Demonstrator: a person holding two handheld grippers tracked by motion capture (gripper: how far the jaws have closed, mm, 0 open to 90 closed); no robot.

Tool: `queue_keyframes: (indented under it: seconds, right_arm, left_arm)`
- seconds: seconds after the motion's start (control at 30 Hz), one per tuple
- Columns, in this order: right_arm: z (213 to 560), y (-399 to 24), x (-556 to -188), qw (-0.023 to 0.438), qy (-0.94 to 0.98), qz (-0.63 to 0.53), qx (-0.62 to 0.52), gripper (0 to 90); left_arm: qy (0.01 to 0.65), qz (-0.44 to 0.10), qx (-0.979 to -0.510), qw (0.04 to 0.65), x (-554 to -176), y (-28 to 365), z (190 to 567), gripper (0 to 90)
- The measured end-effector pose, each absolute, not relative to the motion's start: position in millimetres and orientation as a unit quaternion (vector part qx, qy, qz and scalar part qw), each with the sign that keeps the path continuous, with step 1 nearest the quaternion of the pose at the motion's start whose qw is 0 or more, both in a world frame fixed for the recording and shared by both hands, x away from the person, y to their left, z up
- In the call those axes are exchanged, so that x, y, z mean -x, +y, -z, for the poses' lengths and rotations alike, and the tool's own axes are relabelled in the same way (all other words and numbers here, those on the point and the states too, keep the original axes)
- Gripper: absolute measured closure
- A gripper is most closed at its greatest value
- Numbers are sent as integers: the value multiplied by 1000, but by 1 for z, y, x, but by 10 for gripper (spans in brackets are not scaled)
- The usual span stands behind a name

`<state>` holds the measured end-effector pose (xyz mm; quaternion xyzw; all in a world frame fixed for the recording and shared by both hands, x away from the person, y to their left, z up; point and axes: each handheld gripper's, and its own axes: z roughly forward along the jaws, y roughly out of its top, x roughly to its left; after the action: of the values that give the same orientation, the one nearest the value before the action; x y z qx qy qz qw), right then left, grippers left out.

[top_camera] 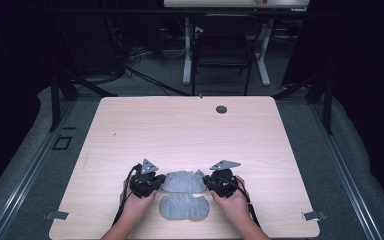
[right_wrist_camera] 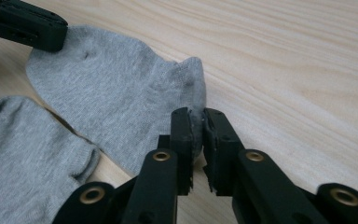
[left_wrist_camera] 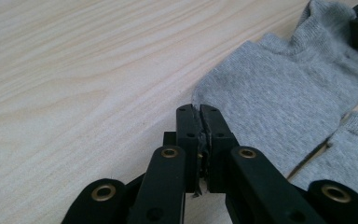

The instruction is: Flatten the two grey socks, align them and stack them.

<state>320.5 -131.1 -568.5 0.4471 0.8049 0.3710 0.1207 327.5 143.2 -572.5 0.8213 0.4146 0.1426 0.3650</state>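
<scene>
At the near edge of the worktop (top_camera: 190,125), the person's forearms enter from the bottom of the high view and are cut off there. Between the hands lies the near sock (top_camera: 184,206), grey and flat on the wood. Both gripper views crop it at their edges, so only part of it shows in each.

Just beyond it lies the far sock (top_camera: 183,181), grey too, stretched between the two tools. Whether the two socks touch is hard to tell from above; the gripper views show a thin strip of wood between them along part of the gap.

The left gripper (left_wrist_camera: 201,122) has its jaws pressed together on one end of the far sock (left_wrist_camera: 279,100). Only a sliver of grey fabric shows in the seam between them, the rest being hidden behind the black pads.

The right gripper (right_wrist_camera: 198,122) holds the other end, at the raised cuff (right_wrist_camera: 191,77). Its jaws stand a little apart with a fold of fabric between them: the fabric lies against one pad, while a narrow gap shows beside the other. The pinched fold is mostly hidden between the jaws.

Farther up the worktop sits a small dark round mark (top_camera: 221,109), too small to identify. Beyond the far edge, a chair (top_camera: 223,47) and table legs stand in dim light.
</scene>
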Motion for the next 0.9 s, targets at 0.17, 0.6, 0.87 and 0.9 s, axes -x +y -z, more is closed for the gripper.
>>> queue_keyframes:
  seconds: [0.17,0.6,0.87,0.9]
  right_arm:
    - [564,-134,-322,120,799,-380,-450,764]
    - [560,-123,-335,126,807,-373,-440,740]
    - [565,-121,-338,129,814,-359,-438,830]
    - [565,-122,-337,128,814,-359,-438,844]
  left_arm:
    - [416,-139,-818,373,-328,144,571,820]
    - [416,-136,-818,373,-332,141,568,778]
    - [413,-140,-822,365,-333,141,571,844]
    - [413,-140,-823,365,-333,142,571,852]
